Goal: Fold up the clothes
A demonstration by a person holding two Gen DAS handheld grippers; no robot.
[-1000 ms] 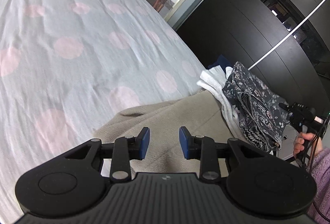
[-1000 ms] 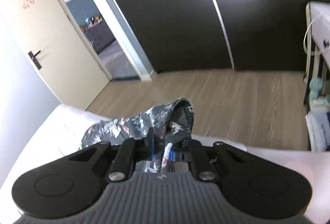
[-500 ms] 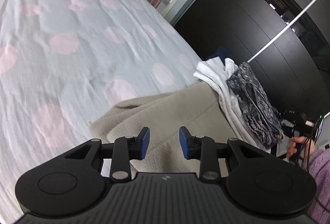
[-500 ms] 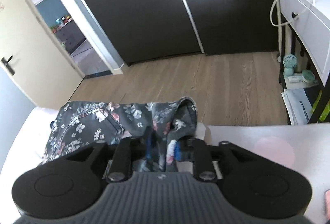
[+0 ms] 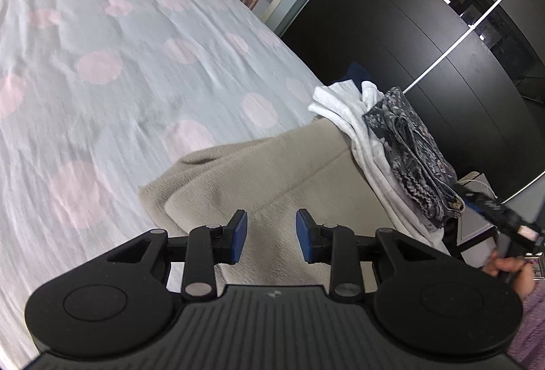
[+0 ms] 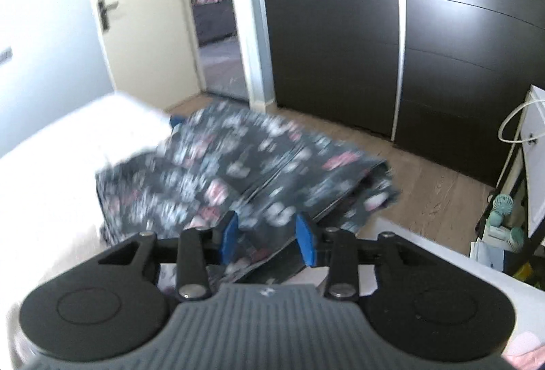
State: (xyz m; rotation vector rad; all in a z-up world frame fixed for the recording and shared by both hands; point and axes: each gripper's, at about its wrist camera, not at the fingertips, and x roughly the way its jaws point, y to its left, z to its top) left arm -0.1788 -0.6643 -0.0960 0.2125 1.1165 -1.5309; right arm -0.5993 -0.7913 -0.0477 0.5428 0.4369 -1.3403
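Observation:
A folded dark floral garment [image 6: 238, 172] lies on a stack of white clothes [image 6: 68, 165] at the bed's corner; it also shows in the left wrist view [image 5: 412, 159], on top of white folded clothes [image 5: 361, 131]. My right gripper [image 6: 267, 235] is open, its blue pads spread just over the floral garment's near edge. My left gripper [image 5: 271, 235] is open and empty above a beige garment [image 5: 272, 172] spread on the bed.
The bed [image 5: 119, 63] has a light cover with pink dots. Dark wardrobe doors [image 6: 408, 46] stand behind, with wooden floor [image 6: 436, 186] below. An open cream door [image 6: 136, 12] is at the left. A white desk with small items [image 6: 531, 165] stands at the right.
My right gripper has opened and let go of the floral garment, which now lies on the white stack. The left gripper has stayed open over the beige garment.

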